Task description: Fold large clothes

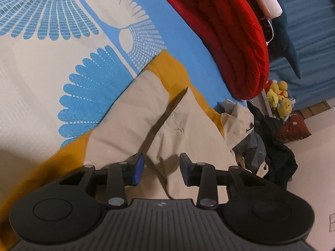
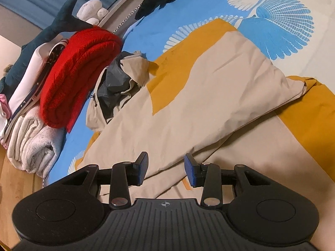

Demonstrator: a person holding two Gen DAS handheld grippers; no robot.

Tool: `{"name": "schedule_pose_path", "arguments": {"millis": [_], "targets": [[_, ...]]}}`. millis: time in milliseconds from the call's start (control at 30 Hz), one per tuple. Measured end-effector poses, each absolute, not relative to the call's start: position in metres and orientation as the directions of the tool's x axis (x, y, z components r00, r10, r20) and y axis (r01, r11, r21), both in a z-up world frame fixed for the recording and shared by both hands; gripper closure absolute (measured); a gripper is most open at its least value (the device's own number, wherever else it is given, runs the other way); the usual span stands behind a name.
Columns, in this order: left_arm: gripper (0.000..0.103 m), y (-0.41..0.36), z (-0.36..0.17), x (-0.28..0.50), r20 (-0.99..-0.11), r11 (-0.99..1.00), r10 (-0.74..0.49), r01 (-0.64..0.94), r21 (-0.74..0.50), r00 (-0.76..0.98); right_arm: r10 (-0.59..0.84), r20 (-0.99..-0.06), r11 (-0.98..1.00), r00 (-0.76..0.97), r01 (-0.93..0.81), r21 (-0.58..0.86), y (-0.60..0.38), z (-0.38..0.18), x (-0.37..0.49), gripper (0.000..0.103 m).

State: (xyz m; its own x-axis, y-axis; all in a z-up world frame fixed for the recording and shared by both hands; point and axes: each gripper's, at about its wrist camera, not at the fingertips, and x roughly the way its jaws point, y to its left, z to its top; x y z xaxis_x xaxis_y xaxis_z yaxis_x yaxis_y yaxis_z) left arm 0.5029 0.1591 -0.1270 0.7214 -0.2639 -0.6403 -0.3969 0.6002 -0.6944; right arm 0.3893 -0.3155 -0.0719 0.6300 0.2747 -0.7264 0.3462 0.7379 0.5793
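Note:
A large beige and mustard-yellow jacket (image 2: 199,96) lies spread on a bed with a blue and cream patterned cover (image 2: 282,21). A beige sleeve is folded across the body. Its hood with grey lining (image 2: 117,79) lies toward the bed's edge. My right gripper (image 2: 165,170) is open and empty, just above the beige cloth near its lower fold. In the left wrist view the jacket (image 1: 146,115) fills the middle, with a dark fold line across it. My left gripper (image 1: 162,170) is open and empty, hovering over a beige edge.
A folded red blanket (image 2: 79,71) sits on a stack of white and cream folded textiles (image 2: 31,138) at the bed's edge, also red in the left wrist view (image 1: 230,37). A blue shark plush (image 2: 50,31), yellow toys (image 1: 280,98) and dark clothes (image 1: 278,161) lie beyond.

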Motion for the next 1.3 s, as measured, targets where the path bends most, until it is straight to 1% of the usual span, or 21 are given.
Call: {"name": "schedule_pose_path", "arguments": {"millis": [33, 67, 167, 267, 367, 433, 467, 500, 533, 567, 600, 633, 700, 733, 833, 900, 1033, 1100, 1200, 1233, 1300], "targets": [[0.096, 0.158, -0.125, 0.503, -0.639, 0.612, -0.261, -0.389, -0.689, 0.723, 0.274, -0.727, 0.738, 0.629, 0.347, 0.578, -0.315, -0.072, 0.389, 0.062], [0.099, 0.158, -0.122, 0.502, -0.636, 0.622, -0.254, -0.380, -0.684, 0.729, 0.274, -0.729, 0.740, 0.627, 0.347, 0.576, -0.315, -0.073, 0.390, 0.062], [0.101, 0.155, -0.099, 0.497, -0.615, 0.659, -0.234, -0.342, -0.670, 0.753, 0.269, -0.734, 0.742, 0.624, 0.351, 0.571, -0.315, -0.073, 0.391, 0.062], [0.101, 0.148, -0.059, 0.477, -0.596, 0.689, -0.207, -0.317, -0.651, 0.776, 0.265, -0.736, 0.744, 0.622, 0.354, 0.567, -0.316, -0.073, 0.391, 0.062], [0.101, 0.136, -0.022, 0.449, -0.595, 0.745, -0.164, -0.297, -0.597, 0.787, 0.261, -0.743, 0.737, 0.616, 0.370, 0.566, -0.319, -0.076, 0.391, 0.062], [0.097, 0.128, -0.012, 0.439, -0.643, 0.797, -0.105, -0.322, -0.511, 0.759, 0.255, -0.749, 0.723, 0.611, 0.394, 0.568, -0.324, -0.079, 0.391, 0.062], [0.091, 0.127, -0.012, 0.439, -0.683, 0.816, -0.057, -0.361, -0.452, 0.728, 0.249, -0.753, 0.718, 0.610, 0.406, 0.566, -0.326, -0.080, 0.391, 0.062], [0.089, 0.126, -0.013, 0.438, -0.716, 0.833, 0.008, -0.400, -0.382, 0.698, 0.241, -0.757, 0.715, 0.607, 0.417, 0.561, -0.328, -0.081, 0.390, 0.062], [0.089, 0.125, -0.013, 0.437, -0.729, 0.851, 0.103, -0.439, -0.287, 0.677, 0.231, -0.764, 0.713, 0.603, 0.430, 0.554, -0.331, -0.083, 0.390, 0.062], [0.089, 0.124, -0.012, 0.437, -0.721, 0.861, 0.165, -0.455, -0.228, 0.673, 0.219, -0.773, 0.711, 0.595, 0.445, 0.544, -0.333, -0.084, 0.390, 0.062], [0.089, 0.123, -0.009, 0.437, -0.711, 0.869, 0.193, -0.454, -0.196, 0.677, 0.204, -0.784, 0.713, 0.587, 0.460, 0.530, -0.335, -0.086, 0.390, 0.062], [0.088, 0.122, -0.007, 0.438, -0.701, 0.882, 0.184, -0.431, -0.193, 0.689, 0.183, -0.796, 0.713, 0.578, 0.479, 0.512, -0.337, -0.087, 0.389, 0.062], [0.081, 0.119, -0.006, 0.441, -0.691, 0.902, 0.121, -0.370, -0.223, 0.713, 0.146, -0.814, 0.710, 0.563, 0.513, 0.482, -0.342, -0.090, 0.388, 0.062], [0.080, 0.117, -0.010, 0.445, -0.698, 0.909, 0.078, -0.338, -0.244, 0.712, 0.131, -0.819, 0.707, 0.559, 0.527, 0.473, -0.344, -0.091, 0.387, 0.062], [0.078, 0.114, -0.032, 0.458, -0.756, 0.914, -0.006, -0.303, -0.270, 0.655, 0.086, -0.819, 0.718, 0.567, 0.535, 0.445, -0.343, -0.086, 0.385, 0.062], [0.078, 0.119, -0.052, 0.465, -0.805, 0.900, -0.050, -0.323, -0.293, 0.591, 0.057, -0.803, 0.754, 0.593, 0.502, 0.424, -0.335, -0.077, 0.385, 0.062], [0.080, 0.139, -0.086, 0.470, -0.880, 0.846, -0.059, -0.445, -0.295, 0.471, 0.073, -0.747, 0.837, 0.661, 0.366, 0.406, -0.315, -0.063, 0.390, 0.062], [0.078, 0.138, -0.077, 0.466, -0.866, 0.838, -0.065, -0.445, -0.317, 0.495, 0.096, -0.735, 0.844, 0.671, 0.337, 0.418, -0.315, -0.064, 0.396, 0.062], [0.072, 0.124, -0.059, 0.467, -0.829, 0.892, -0.042, -0.352, -0.283, 0.557, 0.117, -0.765, 0.793, 0.633, 0.404, 0.456, -0.328, -0.077, 0.404, 0.062], [0.072, 0.121, -0.059, 0.469, -0.824, 0.906, -0.037, -0.330, -0.266, 0.565, 0.132, -0.776, 0.763, 0.617, 0.436, 0.477, -0.334, -0.083, 0.406, 0.062], [0.072, 0.121, -0.065, 0.473, -0.839, 0.910, -0.039, -0.328, -0.254, 0.542, 0.128, -0.801, 0.737, 0.585, 0.484, 0.472, -0.343, -0.091, 0.406, 0.063]]}}
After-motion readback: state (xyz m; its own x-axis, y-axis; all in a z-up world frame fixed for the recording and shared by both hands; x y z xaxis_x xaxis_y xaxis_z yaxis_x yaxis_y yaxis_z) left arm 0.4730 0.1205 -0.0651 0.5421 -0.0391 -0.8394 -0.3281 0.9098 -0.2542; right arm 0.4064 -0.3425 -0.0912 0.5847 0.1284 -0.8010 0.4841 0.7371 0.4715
